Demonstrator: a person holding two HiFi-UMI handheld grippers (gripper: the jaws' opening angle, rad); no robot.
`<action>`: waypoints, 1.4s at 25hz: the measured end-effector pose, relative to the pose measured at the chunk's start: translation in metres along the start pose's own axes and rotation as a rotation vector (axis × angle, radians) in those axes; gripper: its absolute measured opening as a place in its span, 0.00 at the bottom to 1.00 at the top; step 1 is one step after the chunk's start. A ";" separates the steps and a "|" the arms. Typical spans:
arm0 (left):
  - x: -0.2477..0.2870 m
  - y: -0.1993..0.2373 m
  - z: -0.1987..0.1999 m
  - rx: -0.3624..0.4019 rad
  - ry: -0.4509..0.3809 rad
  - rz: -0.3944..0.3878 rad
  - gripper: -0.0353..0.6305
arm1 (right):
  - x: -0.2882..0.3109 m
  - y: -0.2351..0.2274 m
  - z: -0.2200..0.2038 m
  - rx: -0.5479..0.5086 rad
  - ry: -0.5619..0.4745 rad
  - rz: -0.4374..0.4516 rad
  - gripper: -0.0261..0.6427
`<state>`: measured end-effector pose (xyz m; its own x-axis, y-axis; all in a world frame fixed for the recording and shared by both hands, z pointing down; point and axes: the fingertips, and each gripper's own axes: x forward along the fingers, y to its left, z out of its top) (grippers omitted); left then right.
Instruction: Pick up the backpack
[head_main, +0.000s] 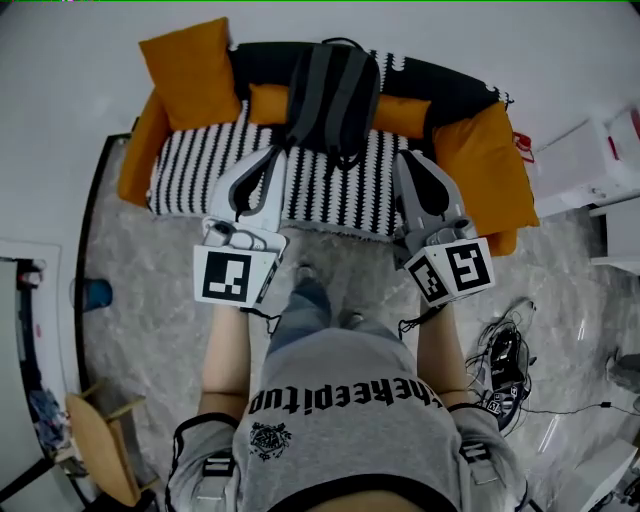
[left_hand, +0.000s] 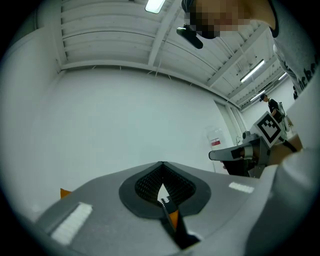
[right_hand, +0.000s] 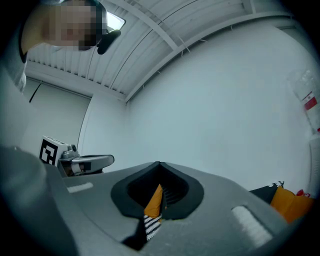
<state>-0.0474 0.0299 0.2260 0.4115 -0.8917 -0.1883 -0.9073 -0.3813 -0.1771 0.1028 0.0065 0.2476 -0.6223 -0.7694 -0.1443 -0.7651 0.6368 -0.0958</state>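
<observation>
Overhead, a plump orange cushion (head_main: 190, 70) sits at ten o'clock on the sofa's black-and-white striped knit throw (head_main: 190, 170). At eleven, the left gripper (head_main: 271, 160), a smooth grey wedge, is clenched on nothing. The backpack (head_main: 330, 95), soft dark-grey fabric with long ribbed panels, rests at twelve on the throw, untouched. At one, the right gripper (head_main: 409, 160) is likewise clenched and empty.

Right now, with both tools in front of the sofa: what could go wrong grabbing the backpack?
1. The left tool and right tool are both shut. If they stay shut, they would likely just shove the backpack backwards.
2. Its straps rest on the striped blanket, so a low grab may pinch the blanket too.
</observation>
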 end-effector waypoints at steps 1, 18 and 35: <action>0.005 0.008 -0.002 -0.002 0.001 -0.006 0.08 | 0.008 0.000 -0.001 0.000 -0.001 -0.008 0.04; 0.049 0.094 -0.030 -0.031 0.001 -0.129 0.08 | 0.089 0.007 -0.020 0.018 0.010 -0.135 0.04; 0.108 0.107 -0.053 -0.050 -0.005 -0.194 0.08 | 0.123 -0.037 -0.043 0.041 0.042 -0.203 0.04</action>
<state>-0.1045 -0.1200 0.2385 0.5792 -0.7994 -0.1597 -0.8141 -0.5575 -0.1624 0.0470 -0.1137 0.2759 -0.4631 -0.8830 -0.0767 -0.8687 0.4693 -0.1586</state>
